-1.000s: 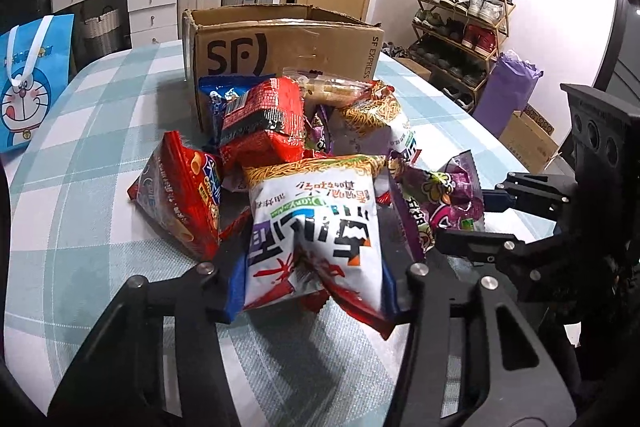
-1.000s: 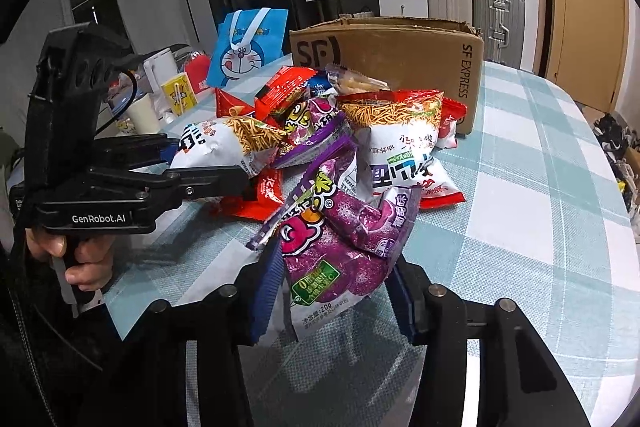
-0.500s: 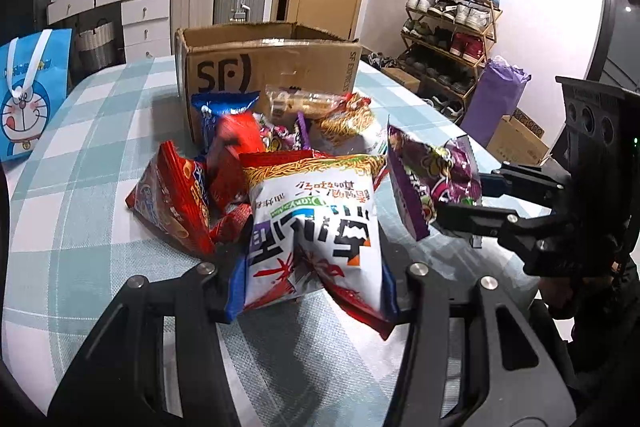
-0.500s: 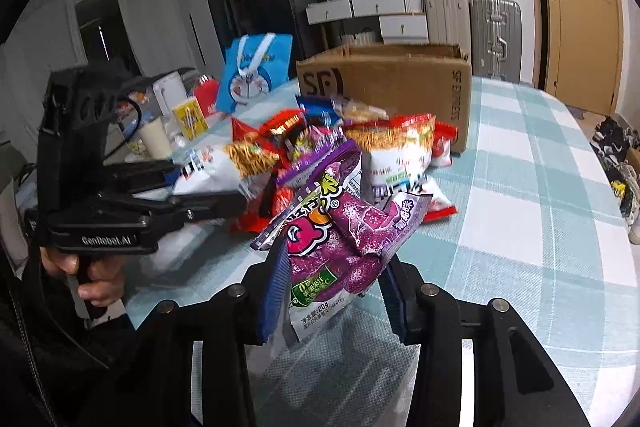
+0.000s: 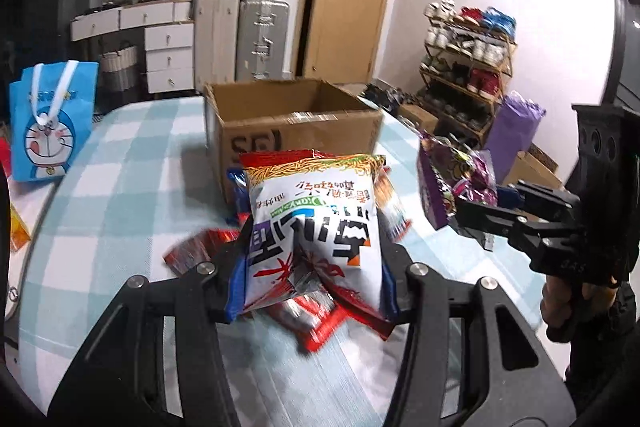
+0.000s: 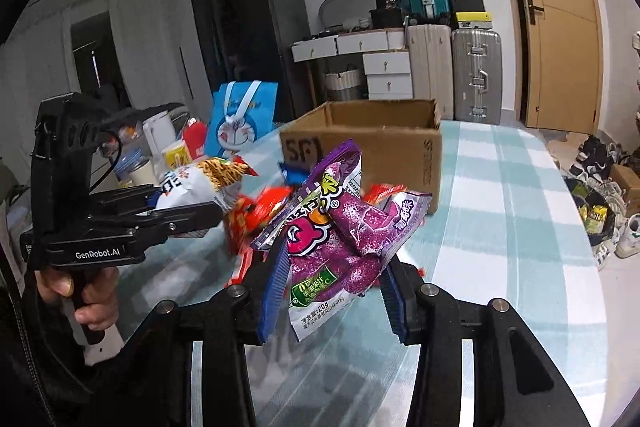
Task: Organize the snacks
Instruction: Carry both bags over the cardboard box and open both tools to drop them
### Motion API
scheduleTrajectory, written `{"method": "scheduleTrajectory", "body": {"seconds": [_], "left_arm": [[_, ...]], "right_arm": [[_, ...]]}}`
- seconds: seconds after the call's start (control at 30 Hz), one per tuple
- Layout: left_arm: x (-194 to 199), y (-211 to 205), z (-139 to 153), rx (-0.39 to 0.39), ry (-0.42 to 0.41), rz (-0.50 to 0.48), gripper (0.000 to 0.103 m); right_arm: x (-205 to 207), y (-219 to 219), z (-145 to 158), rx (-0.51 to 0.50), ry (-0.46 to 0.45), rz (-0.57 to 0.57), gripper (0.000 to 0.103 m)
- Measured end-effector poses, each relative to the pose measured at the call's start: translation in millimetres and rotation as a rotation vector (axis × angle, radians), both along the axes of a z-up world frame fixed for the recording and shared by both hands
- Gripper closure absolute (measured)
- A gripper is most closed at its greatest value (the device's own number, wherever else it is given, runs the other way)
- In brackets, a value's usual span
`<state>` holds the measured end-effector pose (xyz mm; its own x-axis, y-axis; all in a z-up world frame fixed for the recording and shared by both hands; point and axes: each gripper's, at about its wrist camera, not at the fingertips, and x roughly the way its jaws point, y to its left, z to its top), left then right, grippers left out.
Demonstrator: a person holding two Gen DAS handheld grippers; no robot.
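My left gripper [image 5: 314, 281] is shut on a white noodle-snack bag [image 5: 312, 223] with red and blue print, held up above the table. My right gripper [image 6: 334, 291] is shut on a purple snack bag [image 6: 340, 243], also lifted. Each gripper shows in the other's view: the right gripper [image 5: 476, 211] with its purple bag [image 5: 452, 183] at the right, the left gripper [image 6: 188, 213] with its white bag [image 6: 200, 183] at the left. An open cardboard box [image 5: 296, 123] stands behind the pile. Red snack bags [image 5: 316, 319] lie on the table below.
The table has a blue-and-white checked cloth [image 5: 120, 187]. A blue cartoon gift bag [image 5: 48, 123] stands at its left edge, with cups and a kettle [image 6: 160, 139] nearby. Suitcases [image 5: 260, 35], drawers and a shoe rack [image 5: 468, 59] line the room behind.
Both grippers have risen with their bags, lifting them off the pile. The box's open top now shows from above. The snack pile has dropped lower in both views.
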<state>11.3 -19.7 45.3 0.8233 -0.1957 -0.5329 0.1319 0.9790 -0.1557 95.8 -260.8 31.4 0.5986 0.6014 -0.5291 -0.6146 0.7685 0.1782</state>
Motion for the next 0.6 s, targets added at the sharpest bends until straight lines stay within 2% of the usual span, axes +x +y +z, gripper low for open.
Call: {"method": "scheduleTrajectory", "body": {"seconds": [0.3,0.47,0.6], "left_arm": [[35.2,26.0,38.3,-0.015,-0.065,0.120,0.055],[60.8,35.8,55.1,-0.020,-0.073,0.139,0.055],[89.4,37.5,63.0,0.007,-0.075,0.138,0.055]], "right_arm": [[36.9,6.9,28.5,0.007,-0.016,-0.029,0.059],[60.8,12.4,43.7,0.017,-0.025,-0.031,0.059],[78.5,18.5,50.1,0.012,-0.036,-0.030,0.059]]}}
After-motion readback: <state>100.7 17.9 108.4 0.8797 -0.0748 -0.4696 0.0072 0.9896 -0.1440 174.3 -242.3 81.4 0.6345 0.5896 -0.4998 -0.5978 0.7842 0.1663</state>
